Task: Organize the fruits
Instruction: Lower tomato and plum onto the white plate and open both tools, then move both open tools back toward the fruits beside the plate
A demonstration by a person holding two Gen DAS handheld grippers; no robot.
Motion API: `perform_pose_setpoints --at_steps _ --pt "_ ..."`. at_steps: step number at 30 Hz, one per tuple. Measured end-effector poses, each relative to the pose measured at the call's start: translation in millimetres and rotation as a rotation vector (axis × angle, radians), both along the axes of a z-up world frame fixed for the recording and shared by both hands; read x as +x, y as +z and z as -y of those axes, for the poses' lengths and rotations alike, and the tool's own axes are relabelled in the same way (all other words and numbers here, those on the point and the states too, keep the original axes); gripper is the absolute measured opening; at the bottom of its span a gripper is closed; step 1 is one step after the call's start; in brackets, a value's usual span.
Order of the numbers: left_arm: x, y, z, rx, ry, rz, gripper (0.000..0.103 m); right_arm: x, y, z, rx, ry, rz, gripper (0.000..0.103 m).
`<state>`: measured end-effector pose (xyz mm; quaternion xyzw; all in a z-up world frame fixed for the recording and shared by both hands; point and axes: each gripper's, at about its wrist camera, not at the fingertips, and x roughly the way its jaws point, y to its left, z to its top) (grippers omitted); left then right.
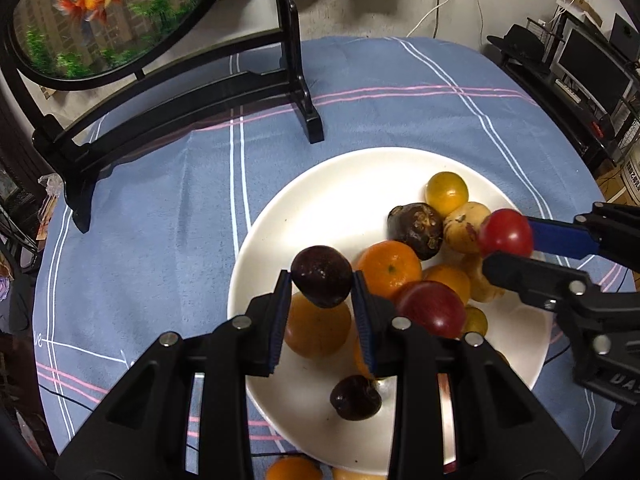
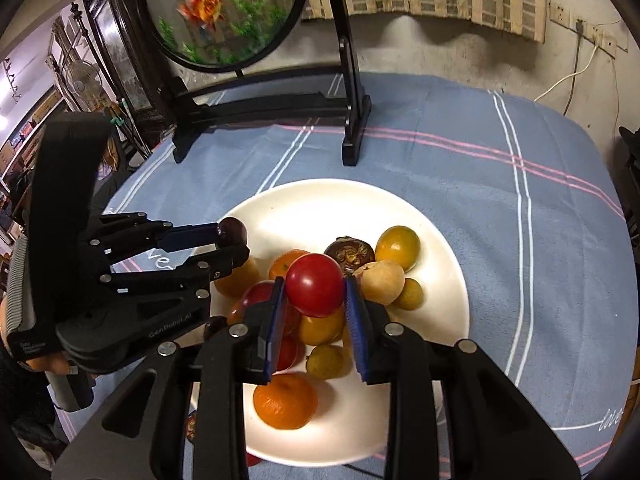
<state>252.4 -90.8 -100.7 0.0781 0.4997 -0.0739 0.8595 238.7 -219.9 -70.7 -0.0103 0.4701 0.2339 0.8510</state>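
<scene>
Two grippers w/ fruit, left (image 1: 322,280) gripping dark plum (image 1: 321,276), right (image 2: 316,292) gripping tomato (image 2: 315,290), blue plaid cloth (image 1: 160,208)

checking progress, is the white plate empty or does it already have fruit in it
Not empty: the white plate already holds a pile of fruit, including an orange and a brown wrinkled fruit.

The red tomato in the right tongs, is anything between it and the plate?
No gap on the plate sits straight below it. The red tomato hangs in the right tongs over piled fruit: a red apple and yellow fruits. Bare white plate lies beyond the pile.
</scene>
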Motion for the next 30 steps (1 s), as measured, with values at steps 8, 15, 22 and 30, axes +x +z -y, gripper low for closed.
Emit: perform_pose_setpoints --at_steps 8,15,22,30 --pt "-3.3 12.6 -8.8 0.01 0.053 0.052 0.075 -4.3 14.1 19.8 0.044 -0.063 0.052 0.061" --pt "-25.8 30.5 -12.8 0.014 0.067 0.082 0.084 -39.6 20.7 36.6 0.075 -0.073 0.052 0.061" --pt "-58.1 46.2 -12.4 0.03 0.07 0.098 0.088 -104.9 10.6 37.7 0.077 -0.056 0.019 0.062" --pt "-109.4 57.7 -51.9 -0.076 0.149 0.084 0.093 -170.5 23.6 48.0 0.068 -0.111 0.084 0.065"
